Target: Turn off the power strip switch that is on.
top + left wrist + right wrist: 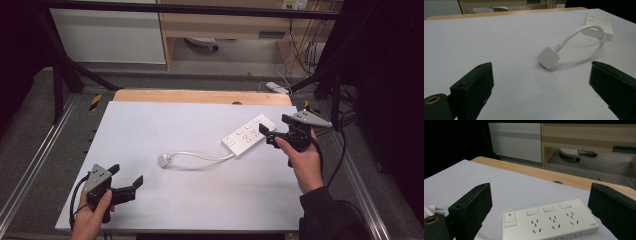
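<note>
Power strip (pixel 249 135) lies at 2 o'clock on the worktop (pixel 150 130). I hold my right claw (pixel 270 134) released beside it, probably to grasp; left claw (pixel 126 177) released, idle at 7 o'clock.

The high view looks forward and down on your white table (pixel 150 135) from above your side. The camera riding your left gripper (pixel 539 95) sits low over the table, facing across it toward the plug (pixel 548 57) nearby. The one on your right gripper (pixel 540 212) sits close over the power strip (pixel 549 221), facing the far edge. All three views share that strip.
</note>
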The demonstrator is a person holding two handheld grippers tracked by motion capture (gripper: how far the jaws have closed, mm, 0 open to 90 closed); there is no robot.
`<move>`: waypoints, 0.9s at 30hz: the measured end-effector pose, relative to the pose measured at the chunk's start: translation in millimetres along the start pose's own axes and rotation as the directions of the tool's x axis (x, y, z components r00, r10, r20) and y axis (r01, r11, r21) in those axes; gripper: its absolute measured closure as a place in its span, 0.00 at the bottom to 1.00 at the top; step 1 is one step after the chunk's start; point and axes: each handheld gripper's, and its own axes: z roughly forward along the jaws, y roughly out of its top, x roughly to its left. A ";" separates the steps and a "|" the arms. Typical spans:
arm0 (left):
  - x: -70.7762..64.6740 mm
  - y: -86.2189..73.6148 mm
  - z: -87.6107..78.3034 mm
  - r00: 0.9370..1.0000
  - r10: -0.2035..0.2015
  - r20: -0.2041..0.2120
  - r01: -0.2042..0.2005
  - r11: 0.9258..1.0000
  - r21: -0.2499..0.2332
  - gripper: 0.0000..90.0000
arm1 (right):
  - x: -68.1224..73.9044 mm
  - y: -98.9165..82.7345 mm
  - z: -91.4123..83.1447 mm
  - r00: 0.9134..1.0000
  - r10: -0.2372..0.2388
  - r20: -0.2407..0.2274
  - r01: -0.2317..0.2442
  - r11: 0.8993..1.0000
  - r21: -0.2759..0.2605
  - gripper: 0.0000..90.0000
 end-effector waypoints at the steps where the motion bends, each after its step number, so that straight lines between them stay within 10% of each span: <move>1: -0.2 -0.1 0.3 1.000 -0.002 0.002 0.002 1.000 -0.001 0.06 | -1.5 1.6 1.3 1.000 -0.004 0.008 0.004 1.000 -0.004 0.07; 27: -0.3 -0.5 1.7 1.000 -0.004 -0.002 0.004 1.000 0.004 0.06 | -37.8 15.2 51.5 0.994 -0.013 0.111 0.007 0.999 0.054 0.15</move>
